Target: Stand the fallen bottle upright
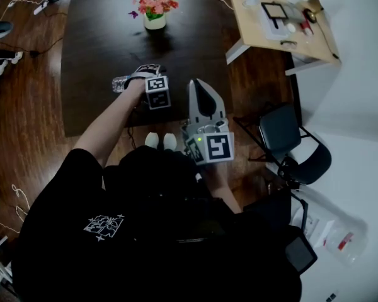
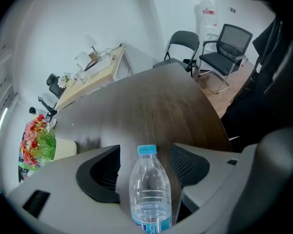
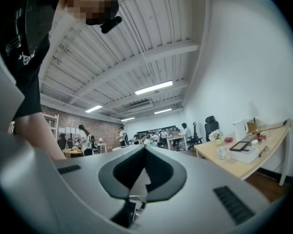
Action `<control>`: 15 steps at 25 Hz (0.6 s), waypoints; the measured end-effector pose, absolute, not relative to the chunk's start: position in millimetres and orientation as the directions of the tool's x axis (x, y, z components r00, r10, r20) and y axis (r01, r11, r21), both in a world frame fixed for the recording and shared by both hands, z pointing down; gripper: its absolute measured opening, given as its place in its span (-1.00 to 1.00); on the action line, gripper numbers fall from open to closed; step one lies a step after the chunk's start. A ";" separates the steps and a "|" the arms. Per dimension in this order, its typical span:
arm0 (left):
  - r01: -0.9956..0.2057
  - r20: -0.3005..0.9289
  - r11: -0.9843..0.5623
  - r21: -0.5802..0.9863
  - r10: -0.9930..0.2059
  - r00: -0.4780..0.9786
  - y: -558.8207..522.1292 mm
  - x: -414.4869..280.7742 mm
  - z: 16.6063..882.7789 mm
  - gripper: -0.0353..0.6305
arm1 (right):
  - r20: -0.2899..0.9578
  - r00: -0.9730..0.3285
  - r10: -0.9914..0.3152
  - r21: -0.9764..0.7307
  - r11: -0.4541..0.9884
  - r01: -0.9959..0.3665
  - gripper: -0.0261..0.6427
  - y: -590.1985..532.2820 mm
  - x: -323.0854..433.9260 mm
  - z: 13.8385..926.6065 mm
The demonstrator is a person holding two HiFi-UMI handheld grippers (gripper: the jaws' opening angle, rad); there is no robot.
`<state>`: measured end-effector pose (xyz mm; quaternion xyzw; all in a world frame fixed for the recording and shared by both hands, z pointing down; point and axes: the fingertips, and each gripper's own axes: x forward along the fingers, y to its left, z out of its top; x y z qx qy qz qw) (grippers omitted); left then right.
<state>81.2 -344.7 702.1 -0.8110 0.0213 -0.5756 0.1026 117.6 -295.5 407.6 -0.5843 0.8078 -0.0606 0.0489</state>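
A clear plastic bottle (image 1: 118, 83) with a blue cap lies on its side on the dark table (image 1: 101, 36), near the front edge. My left gripper (image 1: 143, 74) points steeply down over it. In the left gripper view the bottle (image 2: 149, 194) sits between the wide open jaws (image 2: 145, 154), cap pointing away, with a gap on each side and neither pad touching it. A little water is in it. My right gripper (image 1: 200, 88) hovers off the table's front right corner, held level. Its jaws (image 3: 145, 150) are shut with nothing between them.
A white pot of pink flowers (image 1: 155, 8) stands at the table's far side, and shows at the left (image 2: 36, 140) in the left gripper view. A light wooden desk (image 1: 271, 17) with clutter is at the upper right. A black chair (image 1: 290, 143) stands to the right.
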 end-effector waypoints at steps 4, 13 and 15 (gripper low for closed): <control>0.106 0.940 -0.980 -0.171 -0.130 0.316 -343.2 81.8 710.8 0.02 | -0.005 -0.308 -0.951 -0.161 0.305 -0.939 -0.85 -300.0 123.7 408.9; 0.113 0.953 -0.983 -0.145 -0.108 0.282 -344.2 80.1 731.6 -0.24 | 0.010 -0.325 -0.946 -0.152 0.320 -0.935 -0.85 -301.4 122.0 415.3; 0.109 0.947 -0.980 -0.168 -0.129 0.295 -345.6 82.6 730.5 -0.44 | 0.005 -0.326 -0.945 -0.146 0.322 -0.936 -0.85 -301.2 121.8 413.9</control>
